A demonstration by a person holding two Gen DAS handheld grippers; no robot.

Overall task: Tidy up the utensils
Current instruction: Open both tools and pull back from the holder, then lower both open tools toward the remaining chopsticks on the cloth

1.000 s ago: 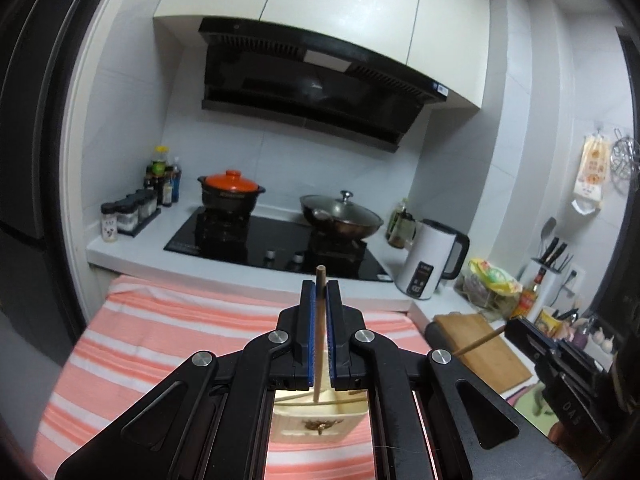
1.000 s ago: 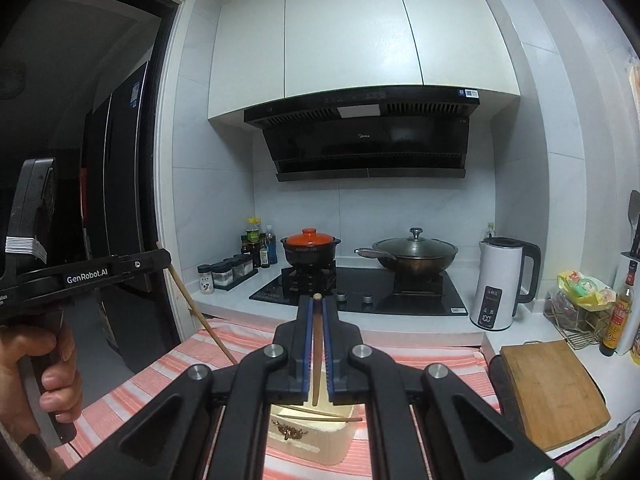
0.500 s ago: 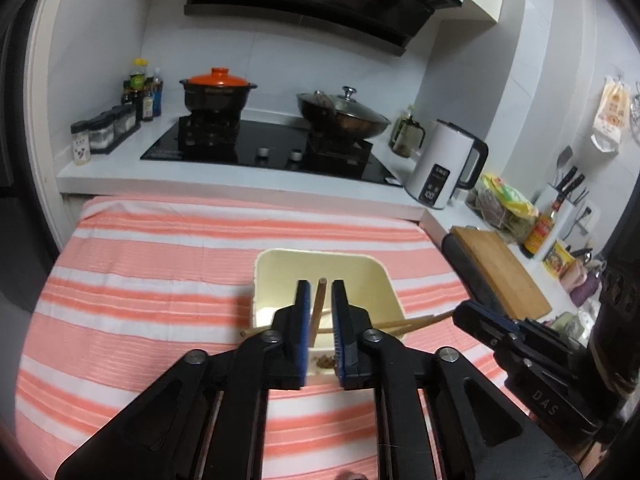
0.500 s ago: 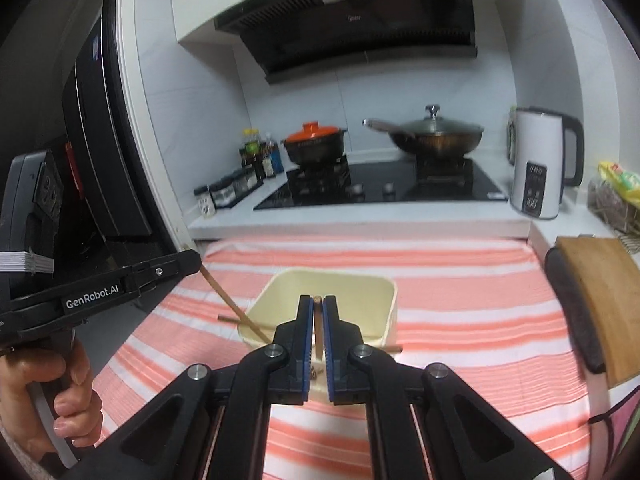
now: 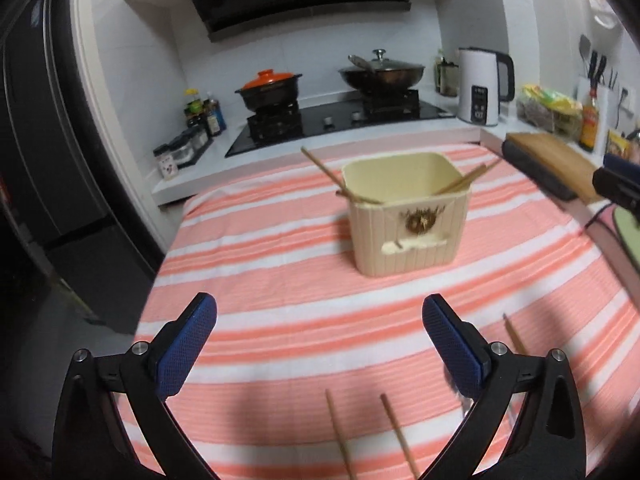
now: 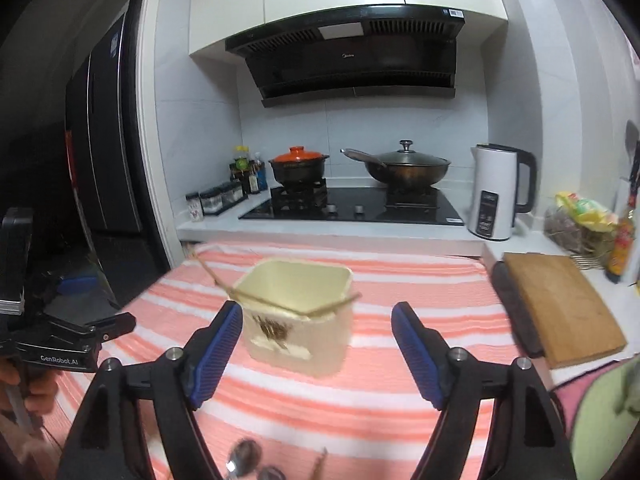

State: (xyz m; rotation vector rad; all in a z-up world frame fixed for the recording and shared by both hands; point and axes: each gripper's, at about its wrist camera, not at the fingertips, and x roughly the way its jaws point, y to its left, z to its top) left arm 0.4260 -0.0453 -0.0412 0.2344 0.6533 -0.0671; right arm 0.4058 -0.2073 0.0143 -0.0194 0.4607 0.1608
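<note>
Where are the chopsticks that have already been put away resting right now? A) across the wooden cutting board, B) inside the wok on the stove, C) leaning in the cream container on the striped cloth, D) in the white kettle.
C: several chopsticks lean against the rim of the cream container, which stands on the striped cloth.

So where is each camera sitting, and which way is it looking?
Left wrist: sits on the left gripper, looking along its open blue fingers at the cream box.
Right wrist: sits on the right gripper, facing the stove; the person's hand shows at the left edge.
Both share: box, striped cloth, kettle.
</note>
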